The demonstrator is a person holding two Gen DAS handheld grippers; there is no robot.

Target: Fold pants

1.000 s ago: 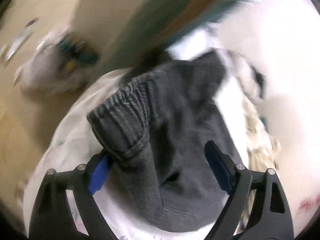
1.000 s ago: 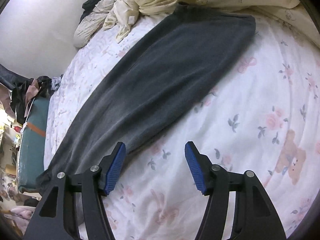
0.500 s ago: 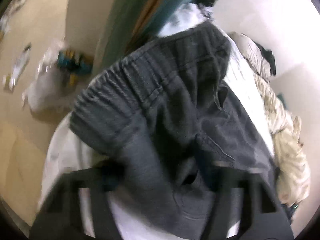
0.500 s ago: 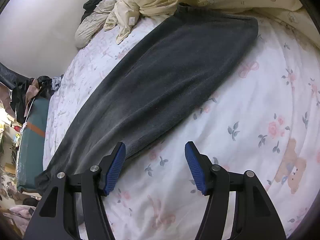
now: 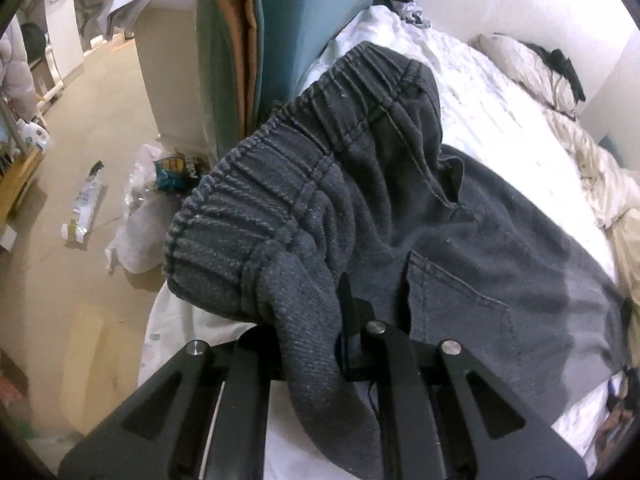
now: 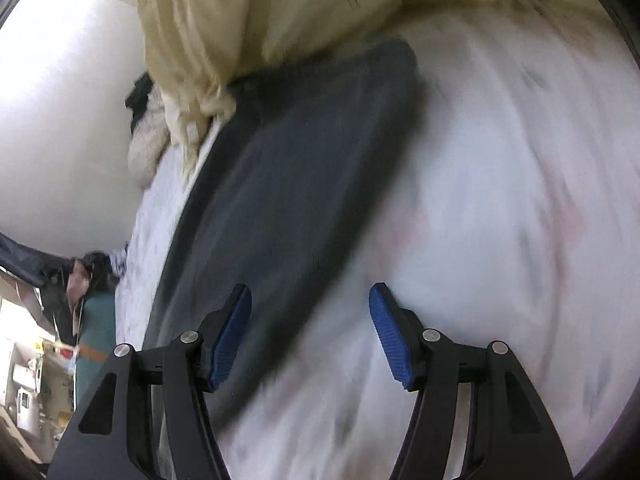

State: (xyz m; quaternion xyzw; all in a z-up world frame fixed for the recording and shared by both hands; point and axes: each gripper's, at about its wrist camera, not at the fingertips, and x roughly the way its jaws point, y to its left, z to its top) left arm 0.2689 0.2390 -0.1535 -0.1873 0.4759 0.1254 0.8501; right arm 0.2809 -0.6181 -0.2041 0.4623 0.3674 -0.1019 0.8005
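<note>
Your left gripper [image 5: 320,344] was wide open a second ago and is now closing on the waistband of the pants [image 5: 460,240] on the bed [image 6: 500,200], so that corner's grabbed, while your right gripper [image 6: 310,334], half-open and empty, swings toward the leg.

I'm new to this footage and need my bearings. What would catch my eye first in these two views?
First, the dark grey pants: their gathered waistband bulges up in the left wrist view, with the left gripper closing on a fold of it. In the blurred right wrist view, a pant leg stretches across the flowered bedsheet, and the right gripper hangs open over the leg's edge.
</note>
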